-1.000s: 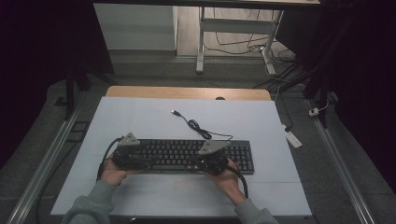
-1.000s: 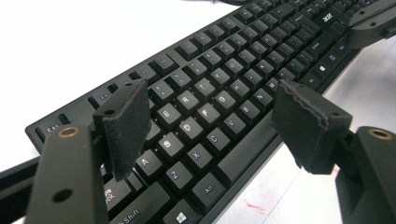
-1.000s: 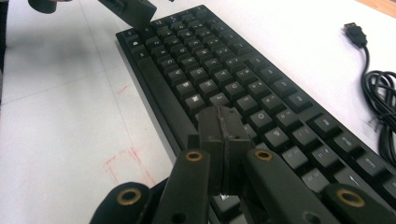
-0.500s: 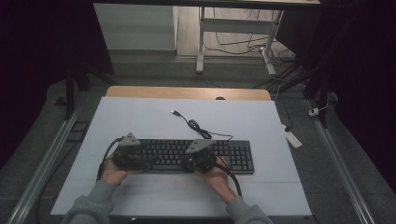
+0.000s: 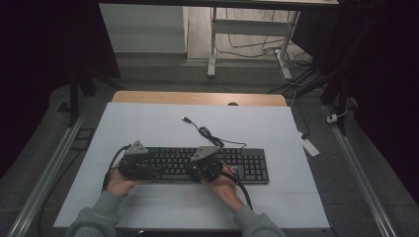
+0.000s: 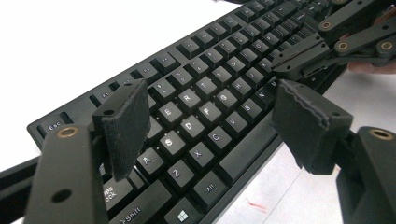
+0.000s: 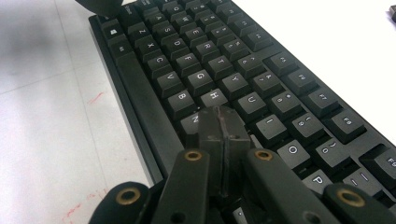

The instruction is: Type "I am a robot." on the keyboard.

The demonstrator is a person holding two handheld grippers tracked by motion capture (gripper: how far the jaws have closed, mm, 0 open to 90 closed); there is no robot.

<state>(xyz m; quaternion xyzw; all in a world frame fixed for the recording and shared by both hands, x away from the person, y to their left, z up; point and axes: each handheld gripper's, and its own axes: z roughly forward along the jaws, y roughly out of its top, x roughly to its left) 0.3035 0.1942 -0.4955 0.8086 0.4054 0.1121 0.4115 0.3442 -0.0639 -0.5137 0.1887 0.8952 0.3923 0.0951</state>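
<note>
A black keyboard (image 5: pixel 249 168) lies across the white table, and its cable (image 5: pixel 210 136) runs back to a USB plug (image 5: pixel 185 119). My left gripper (image 5: pixel 157 170) is open at the keyboard's left end. In the left gripper view its pads (image 6: pixel 123 126) stand wide apart over the D, F and C keys (image 6: pixel 201 121) with nothing between them. My right gripper (image 5: pixel 193 169) is shut over the middle of the keyboard (image 7: pixel 187 65). Its closed tips (image 7: pixel 220 119) sit low at the keys just right of H. I cannot tell whether they press a key. The left gripper view also shows that shut right gripper (image 6: pixel 299 58).
The white table top (image 5: pixel 148 123) has bare room behind and to both sides of the keyboard. A wooden strip (image 5: pixel 197 98) borders its far edge. A white power strip (image 5: pixel 310 146) lies off the right edge. Metal rails (image 5: pixel 54 158) run along both sides.
My right gripper has slid left along the keyboard, from its right part to the middle, and sunk a little. The left gripper has stayed put.
</note>
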